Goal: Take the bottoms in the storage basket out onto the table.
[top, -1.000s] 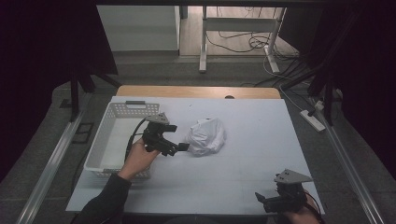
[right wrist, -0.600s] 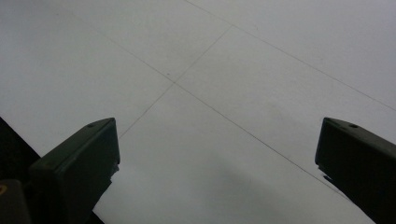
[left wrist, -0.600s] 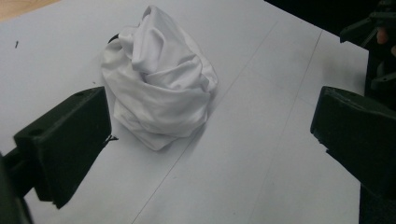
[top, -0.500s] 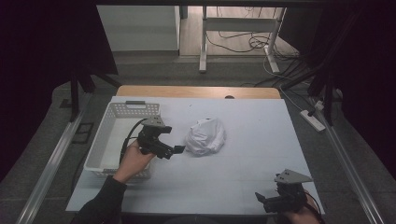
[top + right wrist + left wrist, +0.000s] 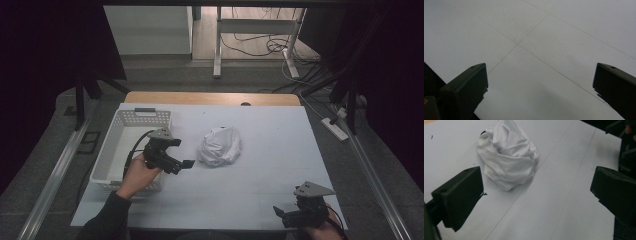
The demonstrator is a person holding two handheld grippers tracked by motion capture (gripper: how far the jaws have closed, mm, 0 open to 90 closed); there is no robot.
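Beside the white cloth bundle [image 5: 219, 146], on its basket side, the left tongs [image 5: 176, 162] hang just above the surface [image 5: 280, 140] in the high view, jaws spread and holding nothing. The bundle lies crumpled near the middle of the surface, close to the white basket [image 5: 120, 145] but not touching it. The person's left hand [image 5: 137, 172] grips the tool from behind, forearm coming up from the near edge, with the jaw tips pointing toward the bundle and a small gap between. The right tongs [image 5: 287, 216] sit well away from the bundle at the near corner, also spread and empty, the hand low at the surface's edge.

Seen from the left gripper view, the bundle [image 5: 507, 157] lies ahead of the jaws and nearer one jaw than the other, not centred between them. That offset looks like the main risk: if the jaws close from here, they may catch only a loose outer fold, and the cloth could unravel or drag when lifted rather than come up as one lump. A low approach could also shove the bundle across the smooth surface instead of enclosing it. The trailing cable near the basket might snag its rim.

Looking along the right gripper view, the jaws stand wide apart over bare surface [image 5: 554, 37], tilted down at it, far from the bundle and too distant to steady it.
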